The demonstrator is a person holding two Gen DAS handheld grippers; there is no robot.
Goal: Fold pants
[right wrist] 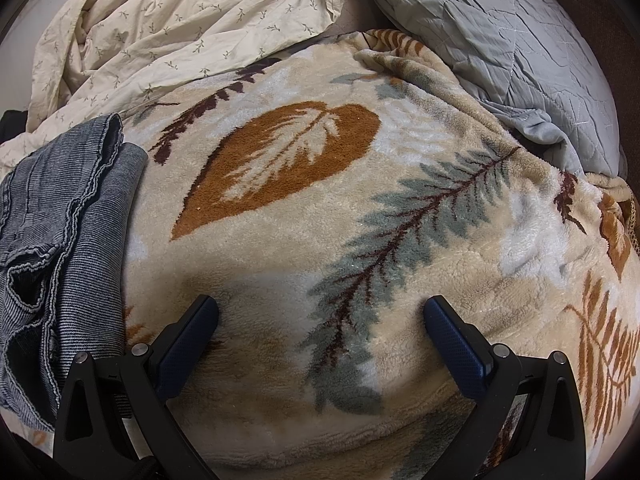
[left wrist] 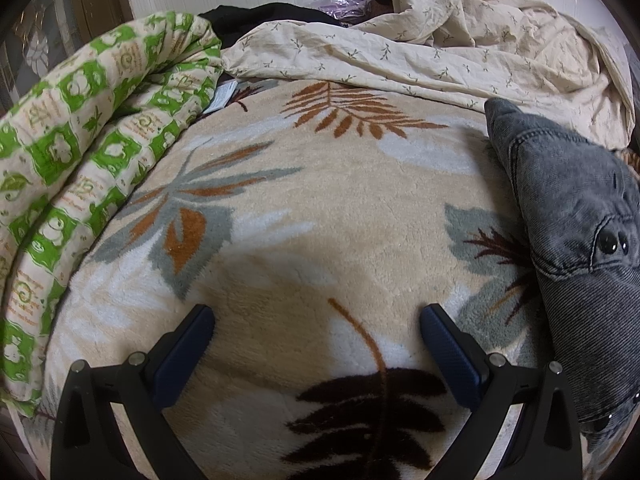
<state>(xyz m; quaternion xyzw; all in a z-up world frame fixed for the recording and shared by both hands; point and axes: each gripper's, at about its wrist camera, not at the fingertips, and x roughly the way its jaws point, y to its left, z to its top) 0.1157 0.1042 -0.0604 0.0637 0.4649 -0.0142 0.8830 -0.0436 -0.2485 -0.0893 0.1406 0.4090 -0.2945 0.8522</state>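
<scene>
The grey denim pants (left wrist: 576,232) lie bunched on a cream leaf-patterned blanket (left wrist: 320,208), at the right edge of the left wrist view, with dark buttons showing. In the right wrist view the pants (right wrist: 60,232) lie at the left edge, hems and seams showing. My left gripper (left wrist: 316,320) is open and empty over the bare blanket, left of the pants. My right gripper (right wrist: 320,312) is open and empty over the blanket (right wrist: 320,208), right of the pants. Neither gripper touches the pants.
A rolled green-and-white quilt (left wrist: 80,168) lies along the left. A crumpled cream sheet with small leaf print (left wrist: 460,40) lies at the back, also in the right wrist view (right wrist: 160,32). A grey quilted pillow (right wrist: 500,52) sits at the back right. Dark clothing (left wrist: 256,16) lies behind the quilt.
</scene>
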